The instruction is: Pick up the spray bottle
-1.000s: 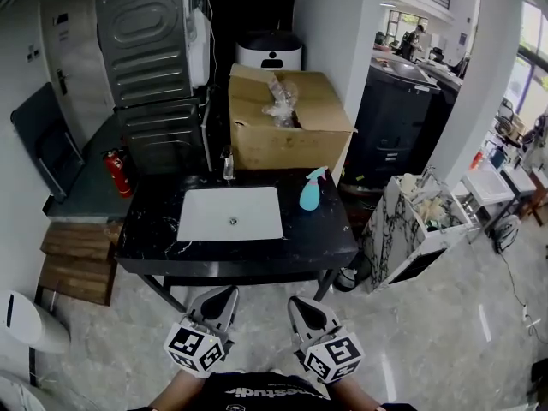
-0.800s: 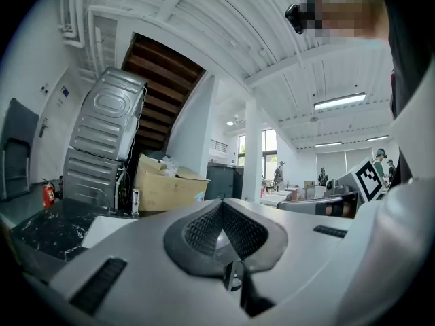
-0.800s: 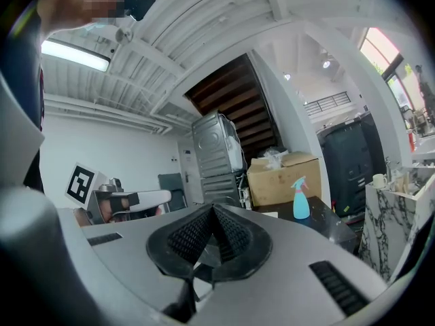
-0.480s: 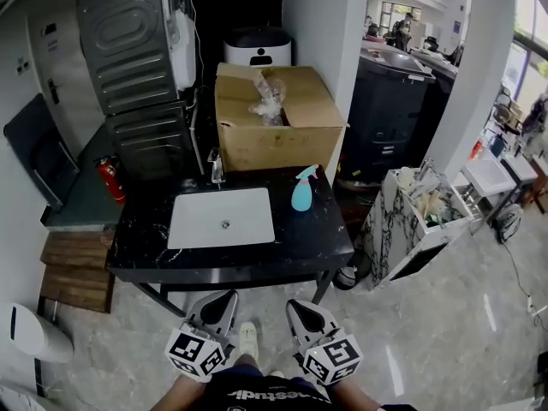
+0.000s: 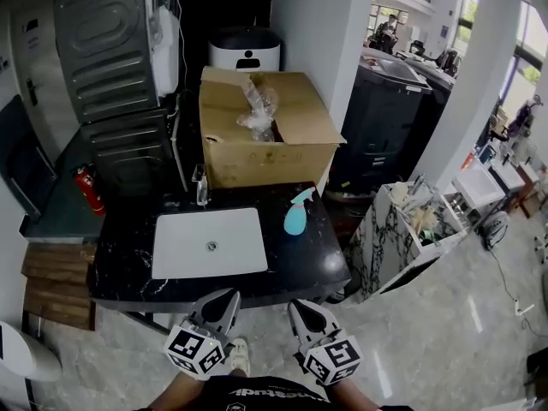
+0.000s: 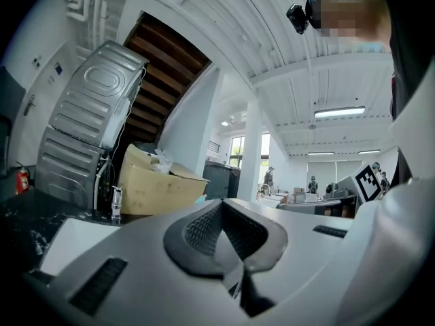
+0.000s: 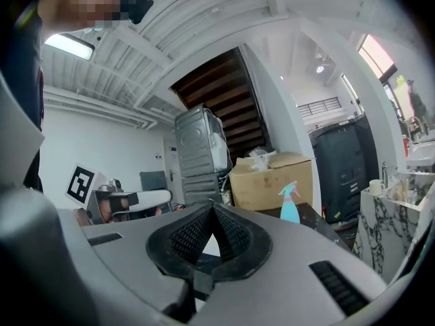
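Observation:
A teal spray bottle [image 5: 295, 216] with a pink collar stands upright on the black marble counter [image 5: 317, 268], right of the white sink [image 5: 175, 247]. In the right gripper view the spray bottle [image 7: 290, 205] shows ahead and to the right, in front of the cardboard box [image 7: 272, 180]. My left gripper [image 5: 223, 296] and right gripper [image 5: 301, 306] are held side by side just short of the counter's near edge, both pointing level at it. Each is shut with nothing between its pads; the left gripper [image 6: 223, 206] and the right gripper [image 7: 213, 210] show their tips meeting.
An open cardboard box [image 5: 261, 135] with plastic wrap inside sits behind the counter. A faucet [image 5: 200, 187] stands at the sink's back edge. A marble-patterned cabinet [image 5: 398, 234] stands to the right, a fire extinguisher [image 5: 83, 188] and a metal appliance [image 5: 107, 50] to the left.
The counter, the sink and the bottle have come nearer to both grippers and slid left in the head view. Both grippers stay shut and side by side.

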Motion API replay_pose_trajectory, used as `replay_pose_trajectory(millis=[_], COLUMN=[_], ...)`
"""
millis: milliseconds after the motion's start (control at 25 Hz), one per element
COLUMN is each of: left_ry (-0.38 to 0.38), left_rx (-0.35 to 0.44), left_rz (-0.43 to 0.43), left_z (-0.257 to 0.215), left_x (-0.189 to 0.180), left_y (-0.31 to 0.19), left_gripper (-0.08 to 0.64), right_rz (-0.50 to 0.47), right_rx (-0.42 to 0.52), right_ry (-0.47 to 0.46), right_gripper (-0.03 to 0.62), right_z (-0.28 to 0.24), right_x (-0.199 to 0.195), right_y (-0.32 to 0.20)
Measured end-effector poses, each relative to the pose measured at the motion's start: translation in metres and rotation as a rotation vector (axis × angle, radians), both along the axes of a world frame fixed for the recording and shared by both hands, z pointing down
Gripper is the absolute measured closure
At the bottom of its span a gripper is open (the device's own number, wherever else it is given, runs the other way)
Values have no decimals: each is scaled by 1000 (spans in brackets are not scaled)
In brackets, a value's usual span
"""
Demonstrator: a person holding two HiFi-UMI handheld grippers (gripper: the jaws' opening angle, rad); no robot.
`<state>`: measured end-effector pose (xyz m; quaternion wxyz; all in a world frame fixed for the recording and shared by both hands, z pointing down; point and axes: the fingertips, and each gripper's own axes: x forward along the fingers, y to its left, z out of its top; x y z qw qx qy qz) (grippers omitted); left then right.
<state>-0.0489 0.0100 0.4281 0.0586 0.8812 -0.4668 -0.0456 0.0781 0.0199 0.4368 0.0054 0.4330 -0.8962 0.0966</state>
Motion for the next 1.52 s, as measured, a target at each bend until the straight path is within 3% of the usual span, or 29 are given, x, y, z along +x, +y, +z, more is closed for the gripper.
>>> replay_pose_trajectory(millis=[400, 840, 1080, 1520], left_ry=[15, 24, 32, 9], left_rx=[27, 33, -9, -38], left_rz=[57, 130, 133, 101], left_z=[-22, -20, -6, 7], left_x=[-37, -54, -48, -9], left_y=[-111, -192, -220, -266], left_gripper=[545, 546, 545, 546], right_rz=[80, 194, 223, 193], right_rx=[21, 25, -13, -7], right_ry=[21, 25, 58, 99], right_gripper=[555, 555, 555, 552], right_z=[-24, -24, -15, 4], right_x=[-32, -38, -25, 14], right_y=[-107, -177, -203, -260])
